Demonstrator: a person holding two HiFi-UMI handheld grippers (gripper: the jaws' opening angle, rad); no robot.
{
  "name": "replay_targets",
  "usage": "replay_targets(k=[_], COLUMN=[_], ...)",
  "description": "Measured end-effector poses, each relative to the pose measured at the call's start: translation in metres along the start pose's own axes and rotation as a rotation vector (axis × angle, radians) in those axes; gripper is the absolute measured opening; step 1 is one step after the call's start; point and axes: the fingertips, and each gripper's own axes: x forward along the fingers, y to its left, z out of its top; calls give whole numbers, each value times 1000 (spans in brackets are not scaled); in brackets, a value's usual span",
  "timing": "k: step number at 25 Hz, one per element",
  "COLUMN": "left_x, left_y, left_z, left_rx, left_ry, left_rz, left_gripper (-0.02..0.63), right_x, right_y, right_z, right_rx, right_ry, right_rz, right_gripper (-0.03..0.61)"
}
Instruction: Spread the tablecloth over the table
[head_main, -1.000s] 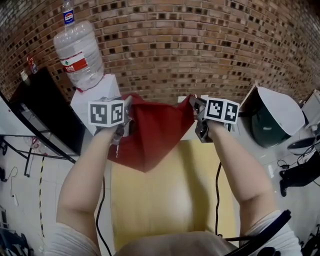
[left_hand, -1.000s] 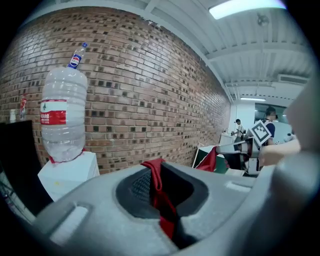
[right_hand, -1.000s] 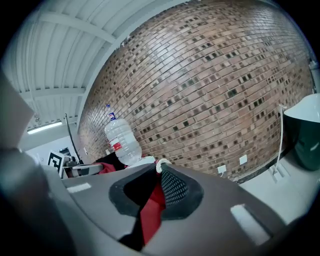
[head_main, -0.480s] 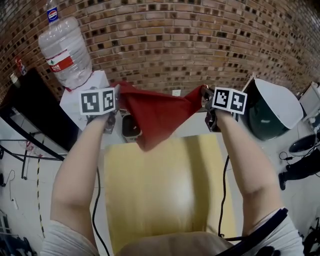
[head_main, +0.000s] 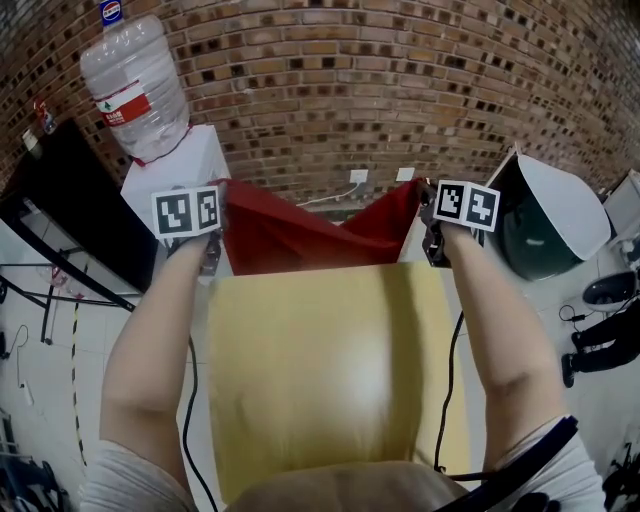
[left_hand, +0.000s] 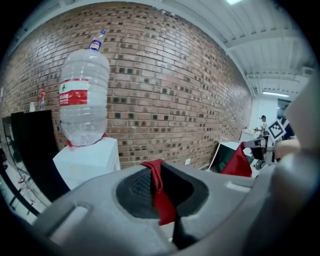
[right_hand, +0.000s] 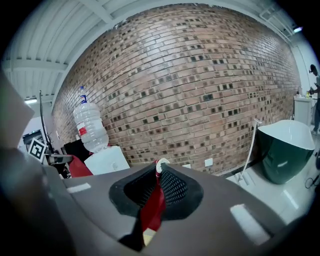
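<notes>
Closest to you is the bare yellow table (head_main: 320, 380). At its far edge your left gripper (head_main: 218, 218) is pinched tight on one corner of the red tablecloth (head_main: 295, 240). Your right gripper (head_main: 428, 215) is pinched tight on the other corner. The cloth hangs between them, just past the table's far edge, and it sags in the middle. I think you are about to lay it down. Next, pull the corners apart so it goes flat, then bring it over the top toward you. Behind stand a water cooler (head_main: 175, 165) with a big bottle (head_main: 130, 85), a green bin (head_main: 545, 235) and a brick wall (head_main: 350, 90). The cooler is near your left corner, so the cloth could brush it.
</notes>
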Motion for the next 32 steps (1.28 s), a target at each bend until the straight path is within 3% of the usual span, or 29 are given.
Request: replay_targets(k=[6,10,20,32], left_x=[-16,-28,-53,-140], left_y=[40,50,25,-16], left_z=[-17,-26,-36,-89], left_rx=[-80,-102,-70,-159], left_ry=[-16,-2,40,31], left_rz=[63,50,-2,-17], left_gripper=[8,8,8,8], right_x=[-9,-23,-64,-166], right_y=[-39,-60,-63,-52], right_z=[-10,-8,-3,-66], right_rx=[27,52,26,18], right_ry=[29,24,36,54], right_rz=[-72,-107,-116,-103], right_gripper=[18,18,18,18])
